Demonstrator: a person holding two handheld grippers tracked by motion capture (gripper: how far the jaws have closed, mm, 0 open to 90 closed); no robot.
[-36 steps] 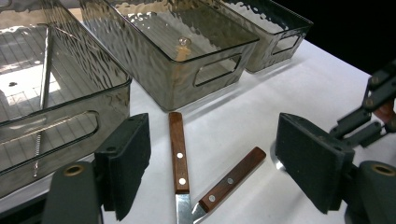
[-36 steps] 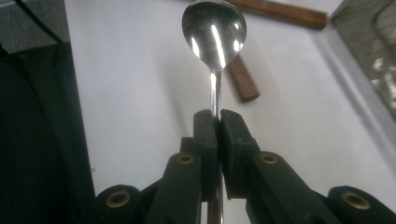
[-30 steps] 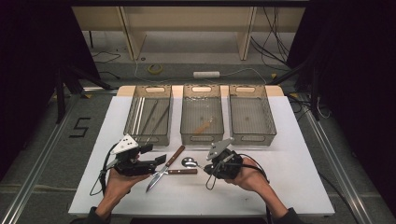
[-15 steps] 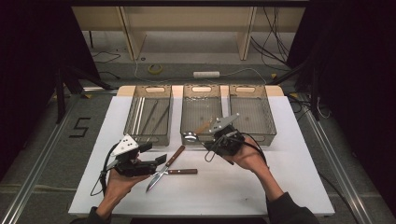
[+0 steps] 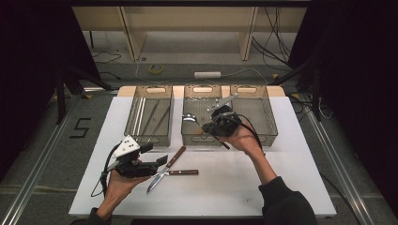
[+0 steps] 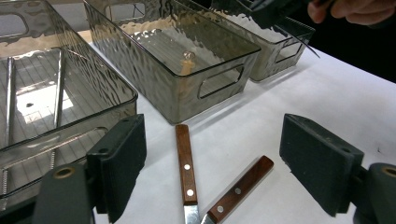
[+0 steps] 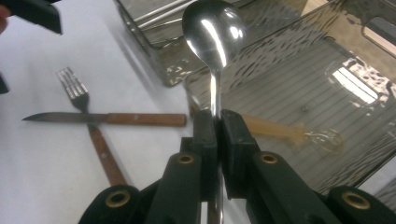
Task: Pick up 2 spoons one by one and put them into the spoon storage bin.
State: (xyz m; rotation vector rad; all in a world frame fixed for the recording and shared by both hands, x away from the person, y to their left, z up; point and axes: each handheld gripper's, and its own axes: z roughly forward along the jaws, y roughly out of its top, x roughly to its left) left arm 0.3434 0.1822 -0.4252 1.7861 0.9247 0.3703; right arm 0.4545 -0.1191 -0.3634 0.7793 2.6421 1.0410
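White tabletop (image 5: 281, 178) under dark surroundings, floor with cables beyond. Nearest, left gripper (image 5: 159, 161) low over the near-left part of the surface, jaws wide apart and holding nothing. Just ahead of those jaws, crossed: wooden-handled knife (image 5: 180, 172) and wooden-handled fork (image 5: 172, 158); blade and tines cut off at the bottom edge of the left gripper view, tines plain at upper left of the right gripper view (image 7: 74, 88). Farther out, right gripper (image 5: 202, 125) raised above the near rim of the middle bin (image 5: 187, 136), jaws pressed tight on the thin neck of a metal spoon (image 7: 214, 29), bowl pointing forward past the fingertips; lower handle hidden behind the jaws. Beneath and beyond the spoon, inside that bin, a pale-handled utensil (image 7: 280, 130), blurred by the rippled wall, kind hard to make out. Left of it, left bin (image 5: 141, 117) with long thin metal pieces (image 6: 58, 88), ends cut off. Right of it, right bin (image 5: 265, 117), contents unreadable.
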